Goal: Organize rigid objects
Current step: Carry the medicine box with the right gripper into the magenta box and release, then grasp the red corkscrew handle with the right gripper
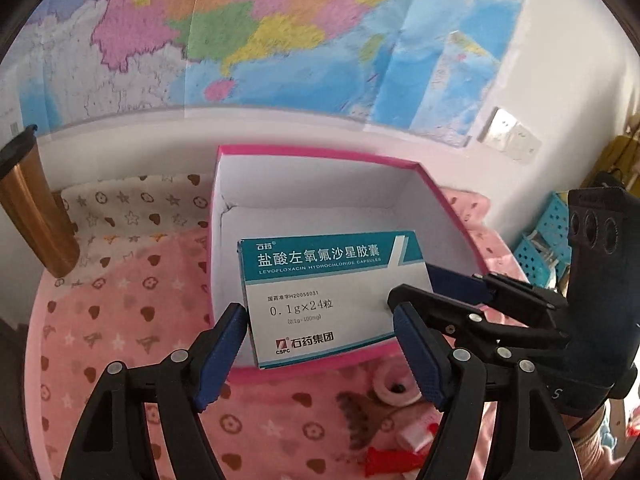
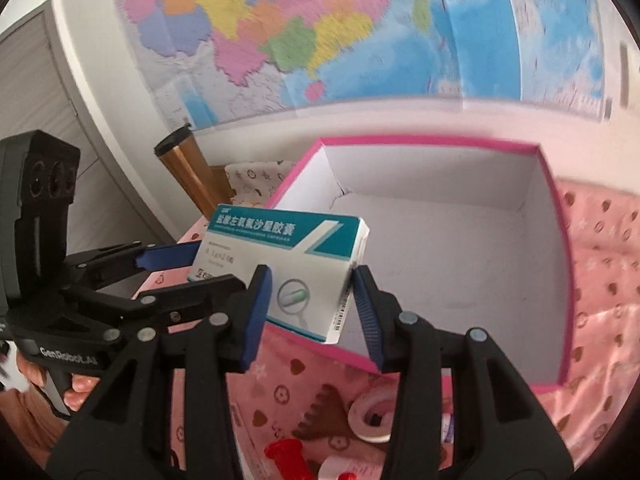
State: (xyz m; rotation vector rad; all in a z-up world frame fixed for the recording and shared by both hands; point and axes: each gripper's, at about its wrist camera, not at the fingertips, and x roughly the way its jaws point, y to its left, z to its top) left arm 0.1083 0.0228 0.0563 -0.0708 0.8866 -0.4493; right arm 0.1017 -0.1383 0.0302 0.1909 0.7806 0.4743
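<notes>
A teal-and-white medicine box [image 1: 320, 296] [image 2: 296, 268] hangs over the front rim of an open pink cardboard box with a white inside [image 1: 320, 196] [image 2: 440, 216]. My right gripper [image 2: 312, 312] is shut on the medicine box's near end; its fingers [image 1: 452, 280] reach in from the right in the left wrist view. My left gripper [image 1: 320, 356] is open, its pads either side of the medicine box just below it, not pressing it; it also shows in the right wrist view [image 2: 168, 260].
The pink box sits on a pink patterned blanket [image 1: 120, 340]. A copper tumbler [image 1: 32, 208] [image 2: 184, 176] stands at the left. A tape roll [image 2: 372, 416], a red plastic piece [image 2: 288, 456] and a brown comb-like piece [image 2: 324, 412] lie near me. A blue basket [image 1: 544, 240] sits right.
</notes>
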